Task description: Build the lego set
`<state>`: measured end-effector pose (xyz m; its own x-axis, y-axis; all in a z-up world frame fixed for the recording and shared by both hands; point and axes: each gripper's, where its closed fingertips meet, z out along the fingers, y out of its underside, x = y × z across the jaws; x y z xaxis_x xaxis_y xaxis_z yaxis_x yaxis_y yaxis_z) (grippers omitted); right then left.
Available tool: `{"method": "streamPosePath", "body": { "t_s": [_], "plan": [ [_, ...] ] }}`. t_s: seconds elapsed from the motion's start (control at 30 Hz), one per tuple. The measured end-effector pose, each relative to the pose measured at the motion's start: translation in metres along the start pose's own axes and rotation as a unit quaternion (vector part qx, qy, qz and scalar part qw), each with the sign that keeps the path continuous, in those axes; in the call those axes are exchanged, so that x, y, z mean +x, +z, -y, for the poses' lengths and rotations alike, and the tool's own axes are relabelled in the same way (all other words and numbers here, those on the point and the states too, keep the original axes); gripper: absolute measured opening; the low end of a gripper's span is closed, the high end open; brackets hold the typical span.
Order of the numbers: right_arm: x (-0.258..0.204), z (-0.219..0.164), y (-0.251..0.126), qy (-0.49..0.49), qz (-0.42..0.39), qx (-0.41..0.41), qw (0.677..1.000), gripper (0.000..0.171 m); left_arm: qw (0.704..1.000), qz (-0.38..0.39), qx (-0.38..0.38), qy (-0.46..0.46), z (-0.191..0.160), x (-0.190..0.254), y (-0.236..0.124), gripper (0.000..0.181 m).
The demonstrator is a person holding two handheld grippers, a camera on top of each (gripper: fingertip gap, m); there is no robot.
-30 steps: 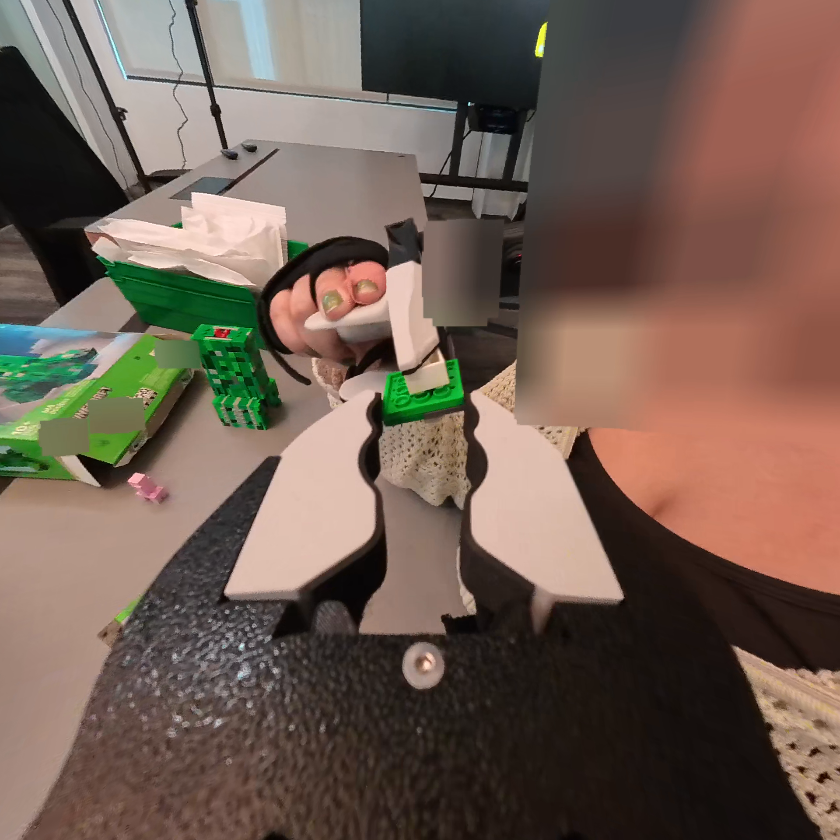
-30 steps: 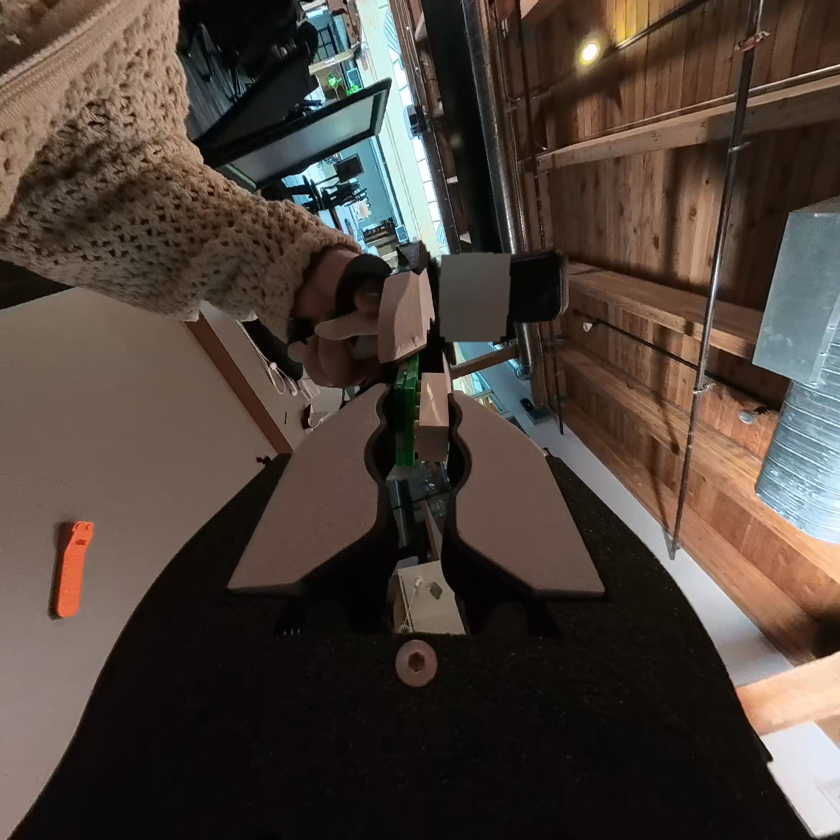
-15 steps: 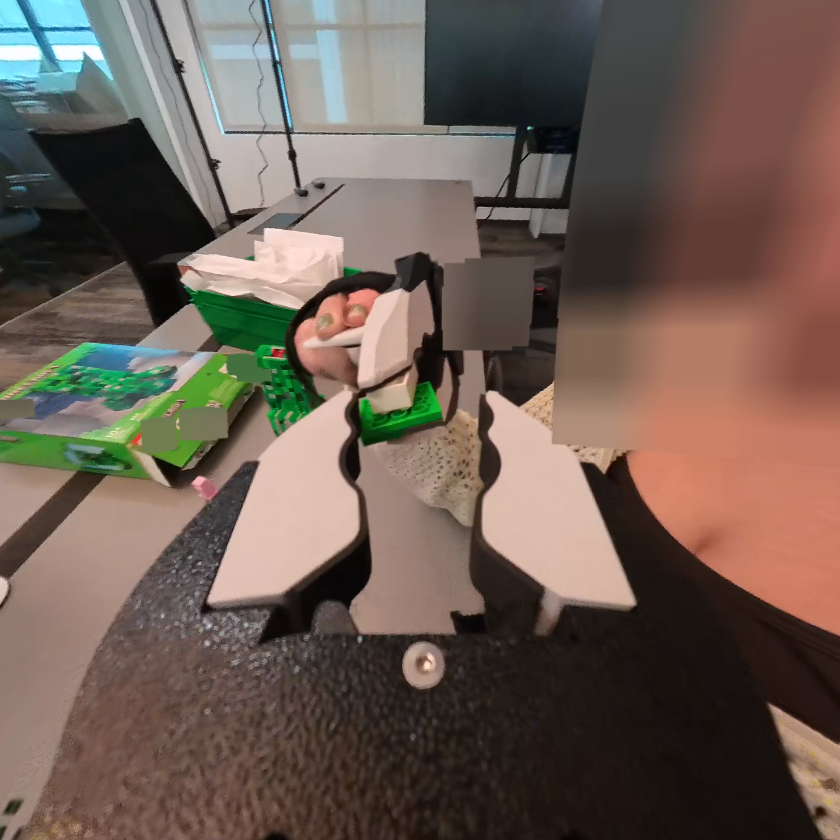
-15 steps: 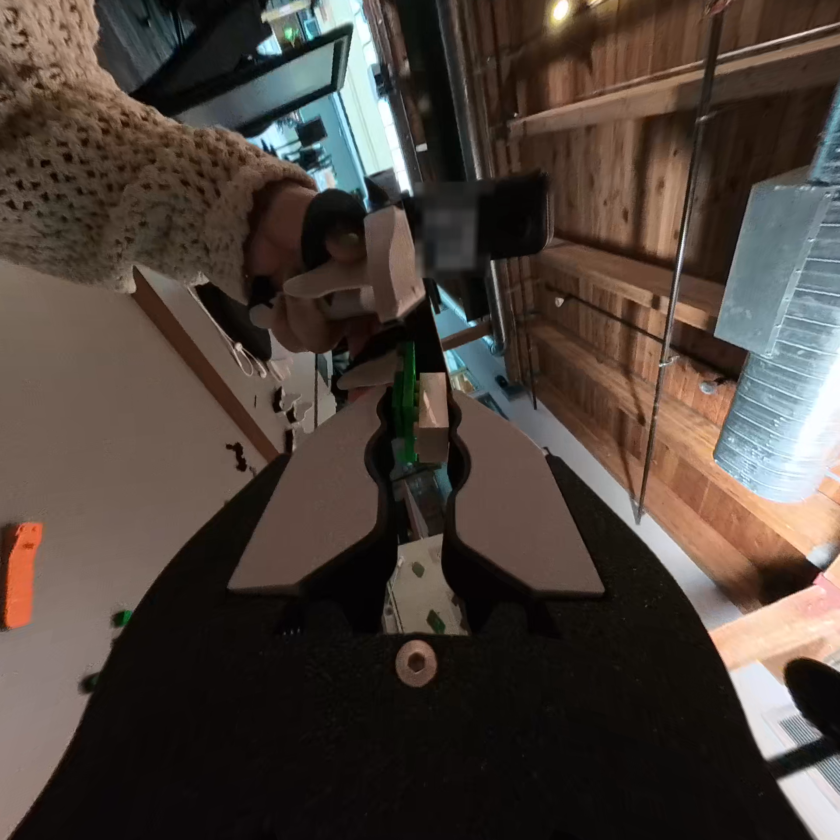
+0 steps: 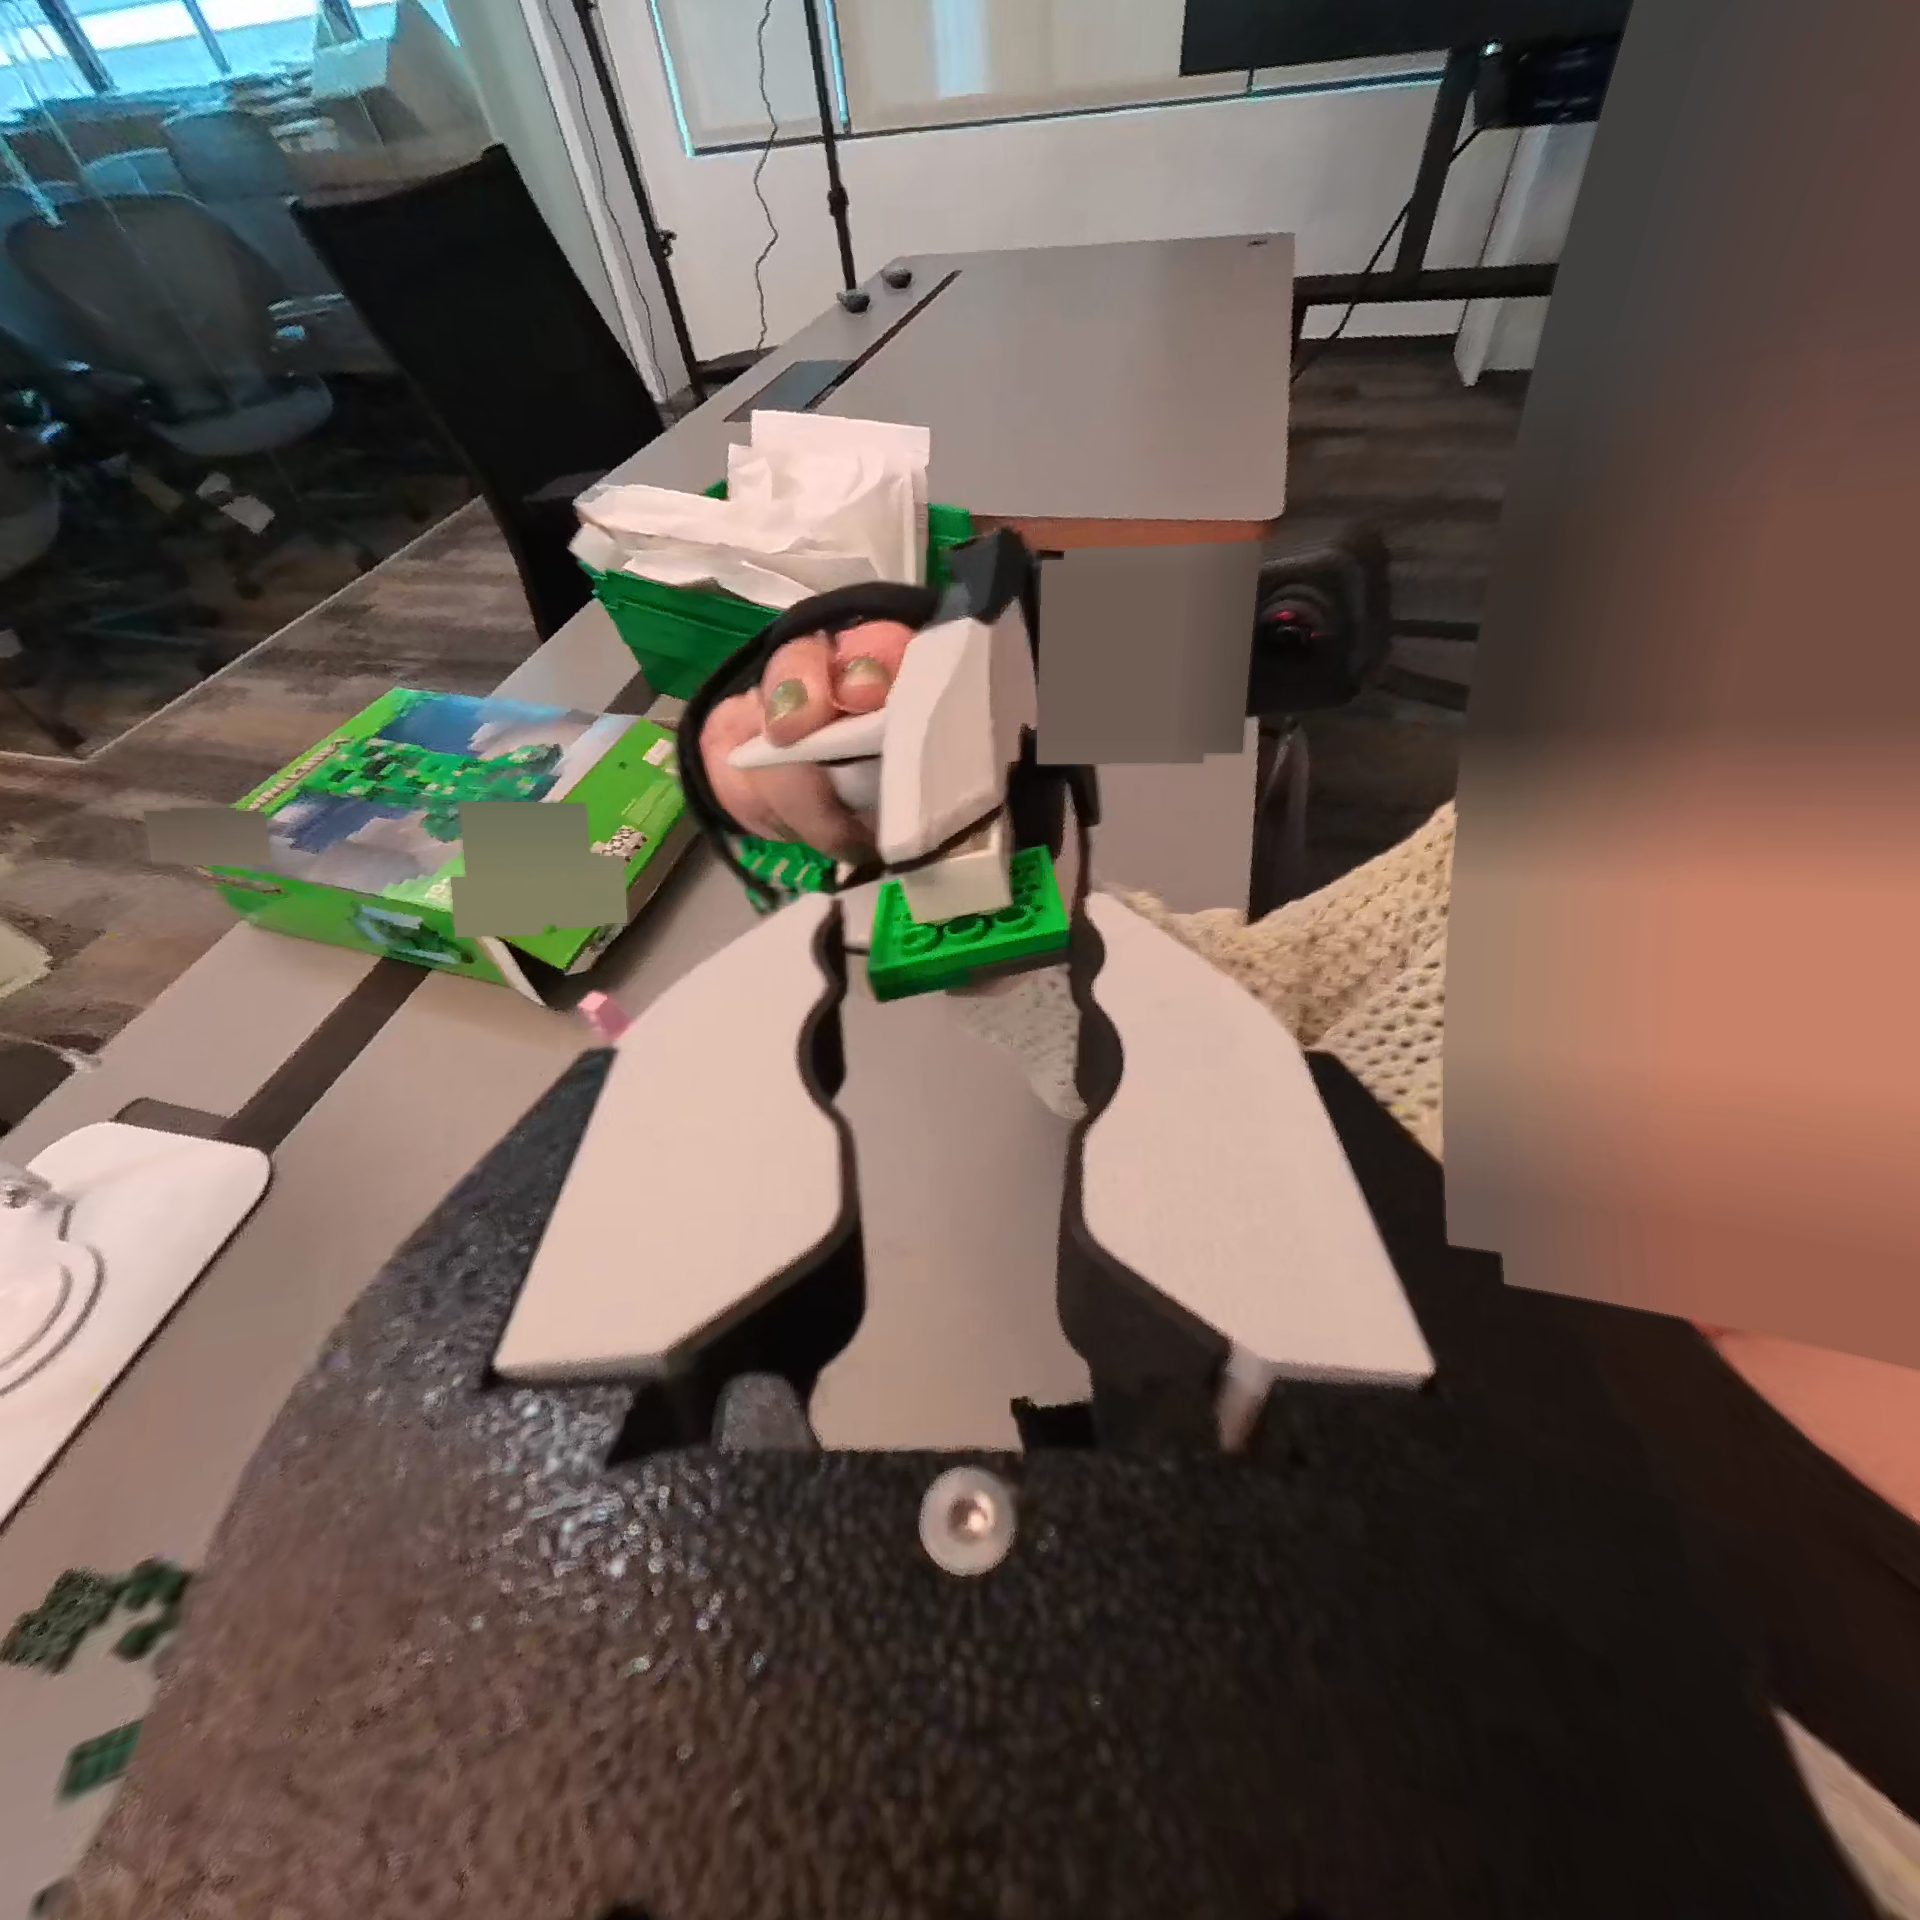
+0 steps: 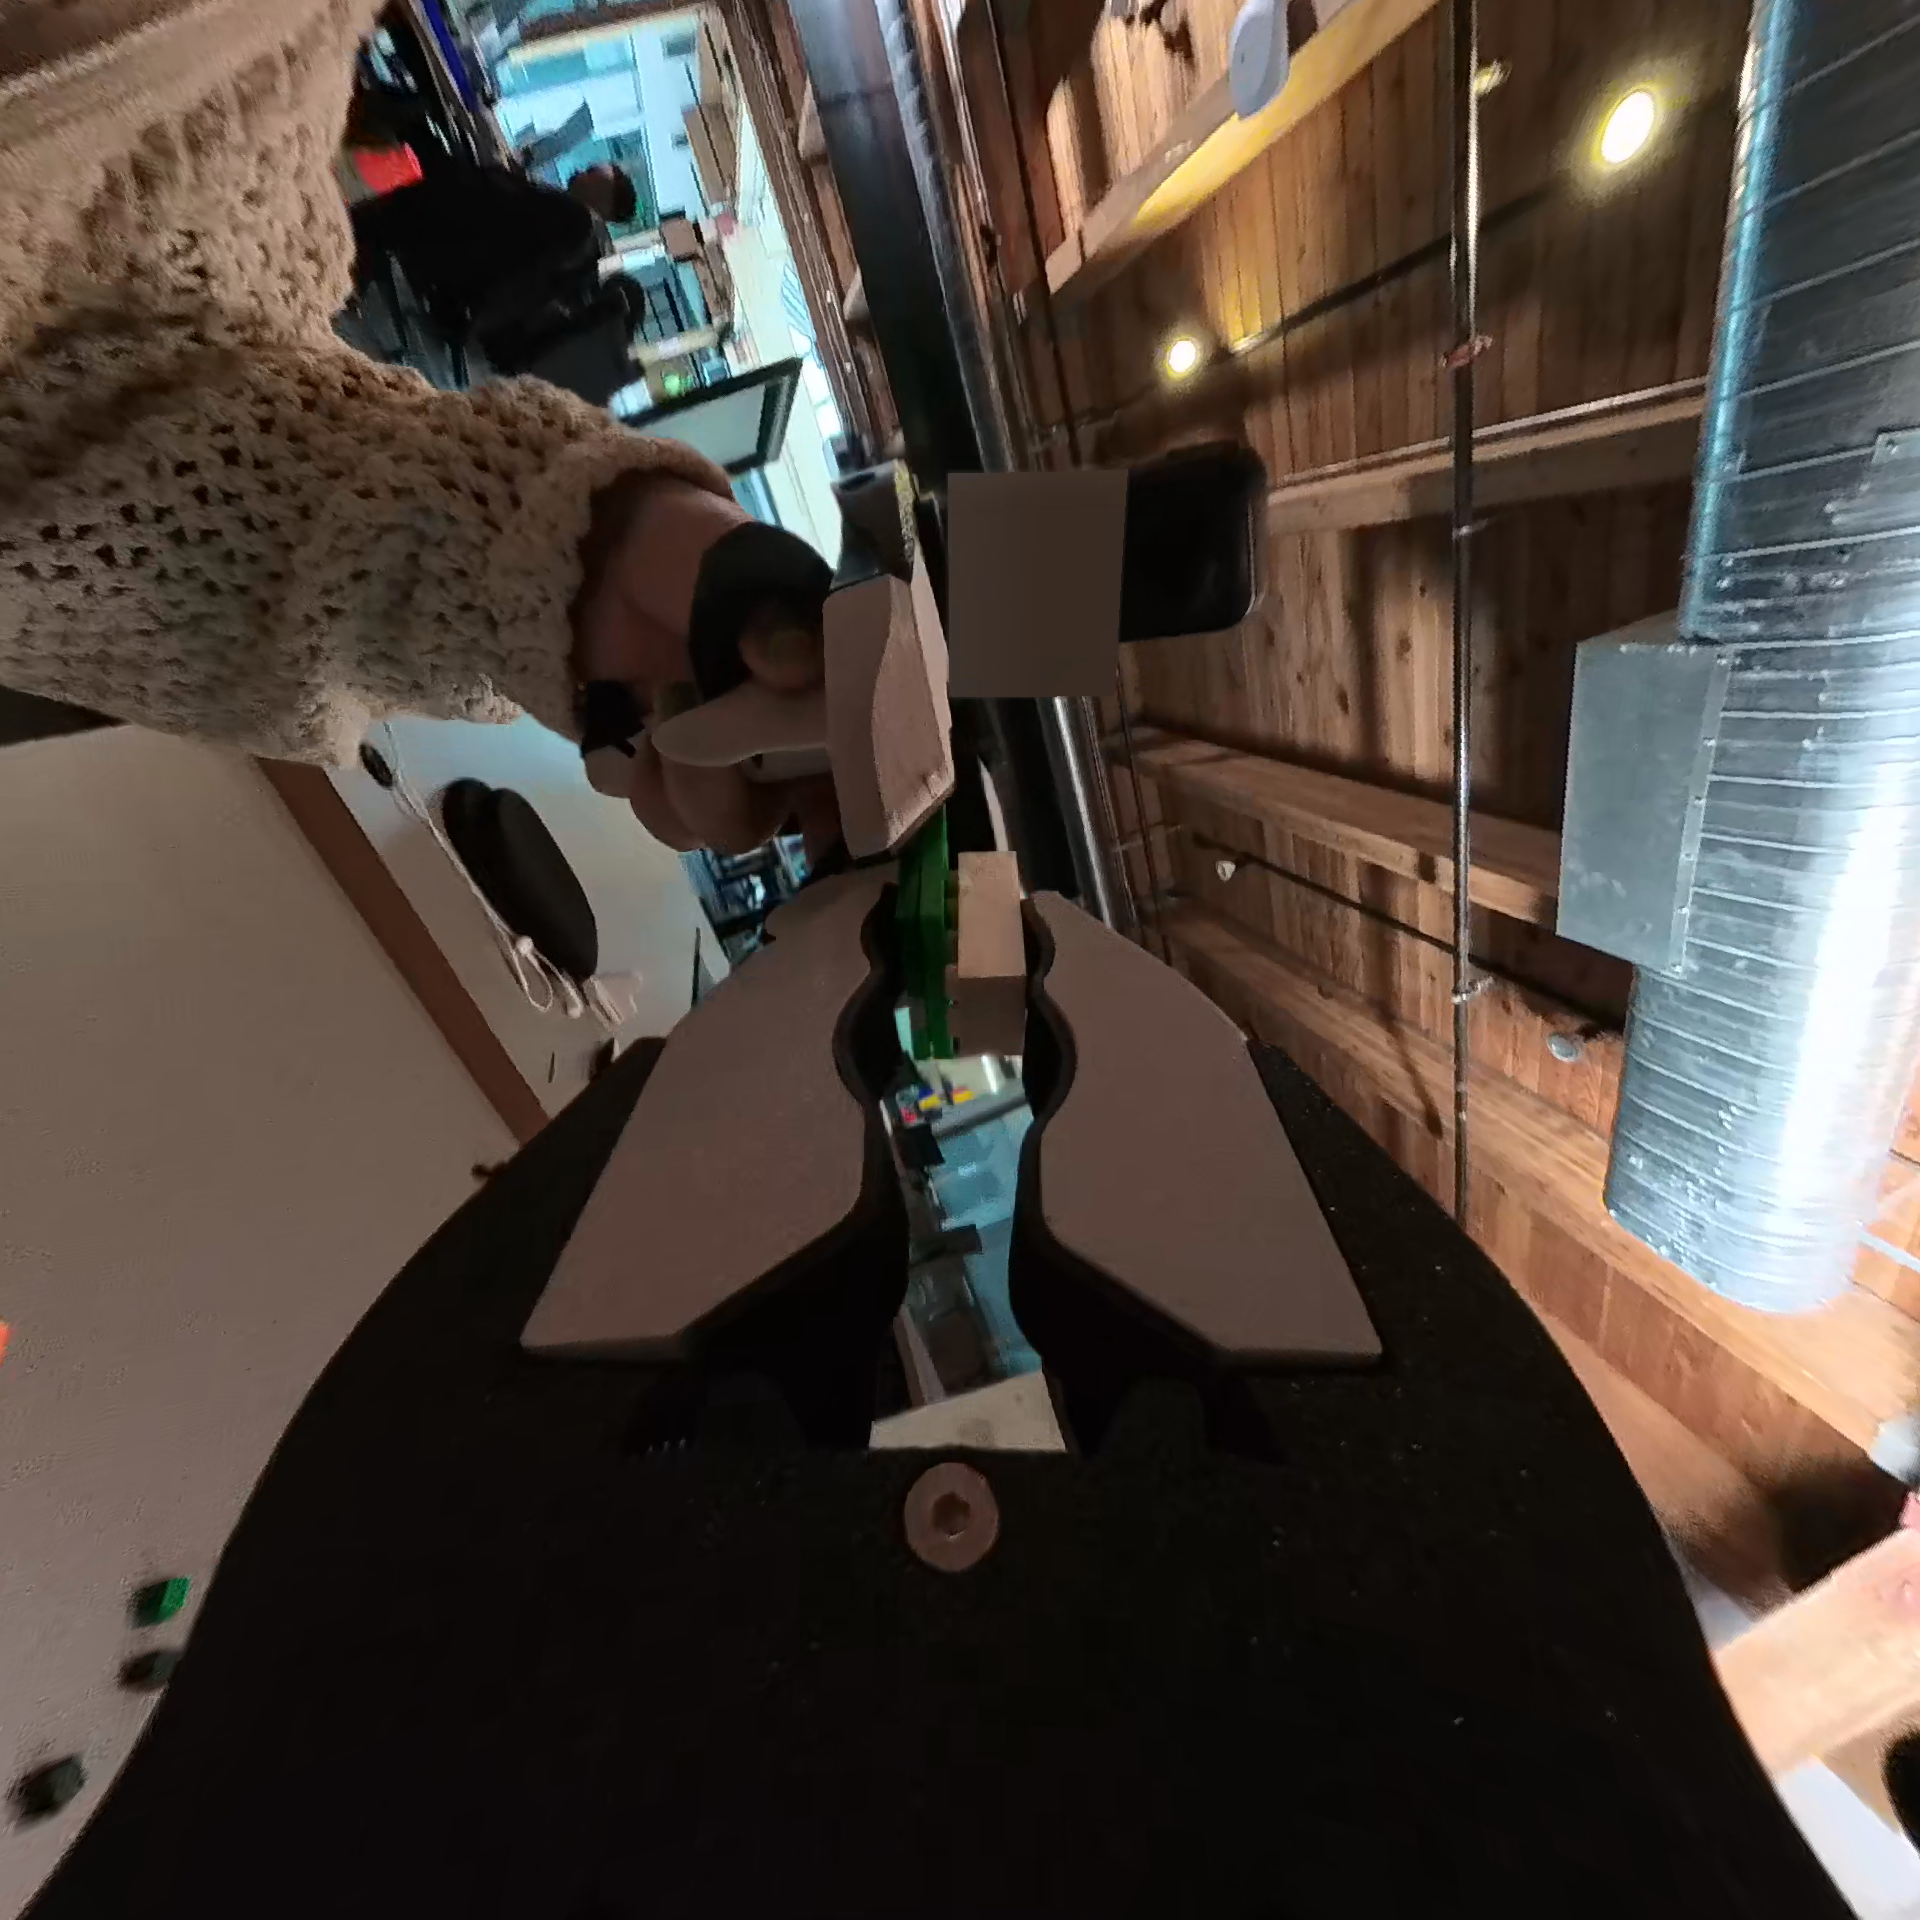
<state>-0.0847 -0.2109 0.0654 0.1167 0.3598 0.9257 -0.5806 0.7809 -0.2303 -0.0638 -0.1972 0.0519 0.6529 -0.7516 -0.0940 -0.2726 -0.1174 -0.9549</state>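
Observation:
A green Lego plate (image 5: 971,935) with a white brick (image 5: 961,878) pressed on its studs is held in the air above the grey table (image 5: 312,1039). My right gripper (image 6: 951,935) is shut on this pair, with the plate (image 6: 925,935) against the left finger and the brick (image 6: 987,935) against the right. In the left wrist view a hand holds the right gripper (image 5: 940,873) from above. My left gripper (image 5: 961,920) is open. Its tips flank the plate's edges with a small gap on the left. In the right wrist view the left gripper (image 6: 883,727) is just beyond the plate.
A green Lego box (image 5: 447,831) lies on the table at left, with a pink piece (image 5: 603,1013) near it. A green bin with white bags (image 5: 790,540) stands behind. A built green figure (image 5: 779,868) is partly hidden by the hand. Loose green pieces (image 5: 83,1621) lie lower left. My two grippers' fingertips are within a few centimetres of each other.
The left gripper's jaws have opened wider around the plate, and its view has swung left. The right gripper still holds the plate and brick.

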Motion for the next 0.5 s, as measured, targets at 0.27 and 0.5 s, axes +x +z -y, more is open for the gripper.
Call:
{"method": "streamPosePath", "body": {
  "t_s": [0.27, 0.5],
  "plan": [
    [-0.004, 0.022, -0.005, 0.031, 0.021, 0.080, 0.996, 0.019, 1.000, 0.011, 0.027, 0.001, 0.002, 0.020, 0.005, 0.036],
    [-0.011, 0.030, -0.001, 0.050, 0.051, 0.091, 0.993, 0.019, 0.998, -0.020, 0.055, -0.020, -0.001, 0.029, 0.000, 0.036]
  ]
}}
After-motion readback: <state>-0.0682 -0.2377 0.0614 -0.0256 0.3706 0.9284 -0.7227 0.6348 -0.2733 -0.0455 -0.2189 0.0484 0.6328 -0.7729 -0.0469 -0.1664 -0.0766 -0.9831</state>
